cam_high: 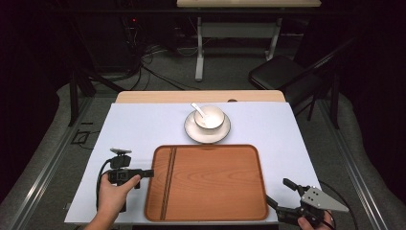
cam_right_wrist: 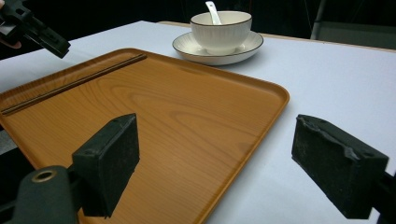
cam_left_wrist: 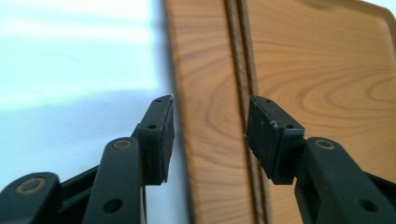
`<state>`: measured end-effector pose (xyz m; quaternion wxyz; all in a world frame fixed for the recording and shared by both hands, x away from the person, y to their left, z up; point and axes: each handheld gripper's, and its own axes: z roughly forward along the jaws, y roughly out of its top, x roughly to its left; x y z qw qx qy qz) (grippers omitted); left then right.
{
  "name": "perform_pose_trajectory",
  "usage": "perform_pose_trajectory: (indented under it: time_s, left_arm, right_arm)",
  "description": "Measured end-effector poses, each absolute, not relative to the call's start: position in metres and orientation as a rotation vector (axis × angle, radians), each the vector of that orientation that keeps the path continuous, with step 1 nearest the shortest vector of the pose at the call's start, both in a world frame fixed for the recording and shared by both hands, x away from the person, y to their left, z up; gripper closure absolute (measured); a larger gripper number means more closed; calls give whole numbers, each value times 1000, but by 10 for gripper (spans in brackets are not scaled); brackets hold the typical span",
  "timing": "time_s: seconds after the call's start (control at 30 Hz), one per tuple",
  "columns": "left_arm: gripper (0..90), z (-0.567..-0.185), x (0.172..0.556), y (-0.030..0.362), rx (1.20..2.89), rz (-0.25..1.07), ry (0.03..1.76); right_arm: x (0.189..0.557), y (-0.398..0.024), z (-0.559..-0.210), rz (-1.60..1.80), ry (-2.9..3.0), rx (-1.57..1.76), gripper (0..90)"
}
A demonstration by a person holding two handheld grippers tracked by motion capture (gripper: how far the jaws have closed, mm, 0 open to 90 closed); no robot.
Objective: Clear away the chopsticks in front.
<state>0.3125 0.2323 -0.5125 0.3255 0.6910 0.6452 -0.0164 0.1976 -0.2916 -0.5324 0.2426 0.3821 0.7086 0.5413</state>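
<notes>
A wooden tray (cam_high: 215, 184) lies at the table's front middle, with a pair of dark chopsticks (cam_high: 168, 181) along its left side. Behind it a white bowl (cam_high: 209, 117) with a white spoon (cam_high: 198, 110) stands on a saucer (cam_high: 191, 130). My left gripper (cam_high: 149, 173) is open at the tray's left rim; in the left gripper view its jaws frame the rim (cam_left_wrist: 187, 93) and the chopsticks (cam_left_wrist: 240, 70), holding nothing. My right gripper (cam_high: 281, 192) is open wide at the tray's front right corner (cam_right_wrist: 275, 95), also holding nothing.
A pale cloth (cam_high: 139, 124) covers the table; its wooden far edge (cam_high: 201, 97) shows behind. A black folding chair (cam_high: 282, 72) stands on the floor at the back right. Cables (cam_high: 153, 62) and a second table's legs (cam_high: 198, 52) are beyond.
</notes>
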Motion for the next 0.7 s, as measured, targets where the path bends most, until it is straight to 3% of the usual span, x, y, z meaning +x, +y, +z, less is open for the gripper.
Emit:
perform_pose_trajectory:
  time_s: [0.23,0.7]
  left_arm:
    - [461,-512,305,242,1775,125,1640]
    - [419,-523,291,255,1723,215,1563]
  right_arm:
    - [198,-291,-532,1482,1940,1054,146]
    - [198,-292,-533,1480,1933,1064,146]
